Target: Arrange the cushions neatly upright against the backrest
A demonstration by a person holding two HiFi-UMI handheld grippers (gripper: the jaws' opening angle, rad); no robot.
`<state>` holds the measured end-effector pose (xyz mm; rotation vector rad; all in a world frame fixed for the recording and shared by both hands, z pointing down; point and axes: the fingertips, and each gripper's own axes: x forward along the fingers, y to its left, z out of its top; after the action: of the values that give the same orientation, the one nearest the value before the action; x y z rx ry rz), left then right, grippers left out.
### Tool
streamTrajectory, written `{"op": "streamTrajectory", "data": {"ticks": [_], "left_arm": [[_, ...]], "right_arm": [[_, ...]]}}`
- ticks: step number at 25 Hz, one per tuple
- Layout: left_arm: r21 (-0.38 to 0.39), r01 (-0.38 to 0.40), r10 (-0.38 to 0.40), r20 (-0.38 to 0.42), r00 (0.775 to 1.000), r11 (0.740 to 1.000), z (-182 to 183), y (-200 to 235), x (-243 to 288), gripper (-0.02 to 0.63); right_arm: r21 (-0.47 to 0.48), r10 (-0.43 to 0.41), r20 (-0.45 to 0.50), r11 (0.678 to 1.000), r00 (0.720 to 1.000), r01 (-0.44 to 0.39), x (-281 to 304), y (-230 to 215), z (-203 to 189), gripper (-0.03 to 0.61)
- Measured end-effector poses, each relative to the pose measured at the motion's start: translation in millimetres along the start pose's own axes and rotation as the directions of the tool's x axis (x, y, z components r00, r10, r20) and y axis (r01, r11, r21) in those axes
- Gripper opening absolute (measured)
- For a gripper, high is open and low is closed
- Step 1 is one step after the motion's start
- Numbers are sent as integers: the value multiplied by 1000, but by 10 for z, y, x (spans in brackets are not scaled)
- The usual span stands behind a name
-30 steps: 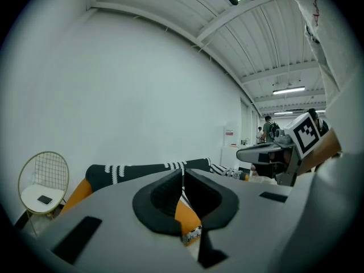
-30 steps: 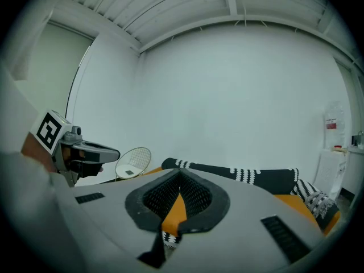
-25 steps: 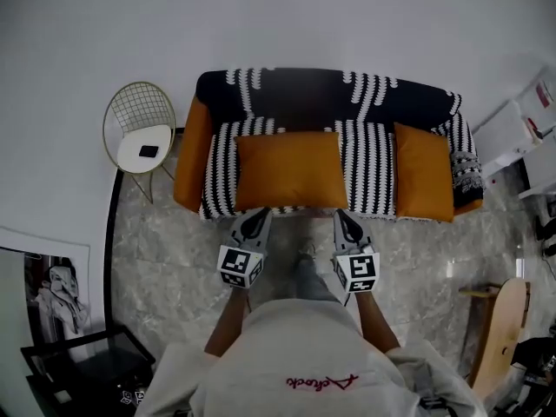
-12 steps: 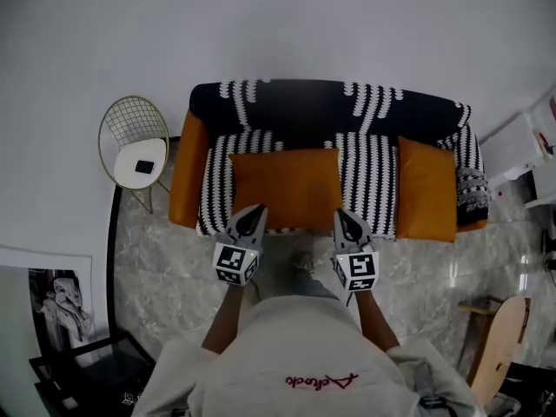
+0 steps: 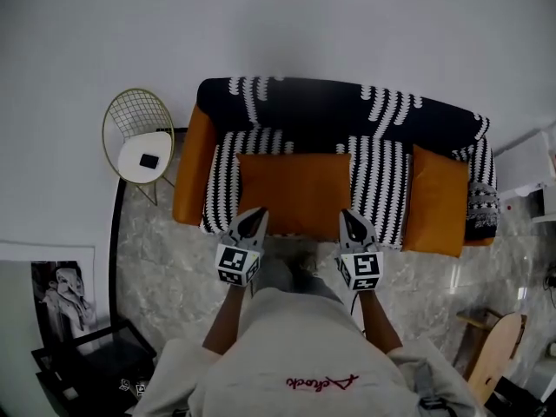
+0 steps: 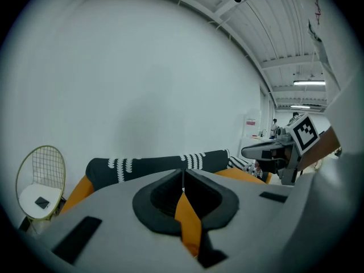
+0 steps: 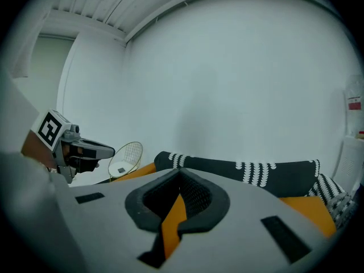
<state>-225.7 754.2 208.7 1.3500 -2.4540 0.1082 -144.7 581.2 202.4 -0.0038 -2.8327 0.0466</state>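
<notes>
A large orange cushion [image 5: 294, 191] lies flat on the seat of the sofa, whose backrest [image 5: 339, 107] carries a black-and-white throw. A second orange cushion [image 5: 437, 200] lies at the seat's right end. My left gripper [image 5: 254, 218] is shut, its tip over the large cushion's front left edge. My right gripper [image 5: 351, 218] is shut over the front right edge. In the left gripper view the jaws [image 6: 183, 181] meet, with orange showing below them; the right gripper view shows the same [image 7: 179, 178]. I cannot tell whether either tip touches the cushion.
A gold wire chair [image 5: 139, 137] with a white seat stands left of the sofa's orange arm [image 5: 193, 172]. A black glass table [image 5: 82, 363] is at the lower left, a wooden board [image 5: 495, 346] at the lower right, and white furniture [image 5: 539, 168] right of the sofa.
Both grippers have moved forward to the sofa; their tips, earlier just short of the large cushion's front edge, now overlap it. Both stayed shut. The cushions have not moved.
</notes>
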Motion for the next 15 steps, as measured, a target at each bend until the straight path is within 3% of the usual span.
{"op": "streamTrajectory", "data": {"ticks": [7,15], "left_arm": [[-73,-7,0,-95,996,997,-403,492,270,38],[-131,-33,6,-203,979,991,-795,1069,624,38]], "right_arm": [[25,-33,-112,999,993,36,391,-84,-288,28],[61,-60,-257,995,965,78,877,-360,-767,28]]}}
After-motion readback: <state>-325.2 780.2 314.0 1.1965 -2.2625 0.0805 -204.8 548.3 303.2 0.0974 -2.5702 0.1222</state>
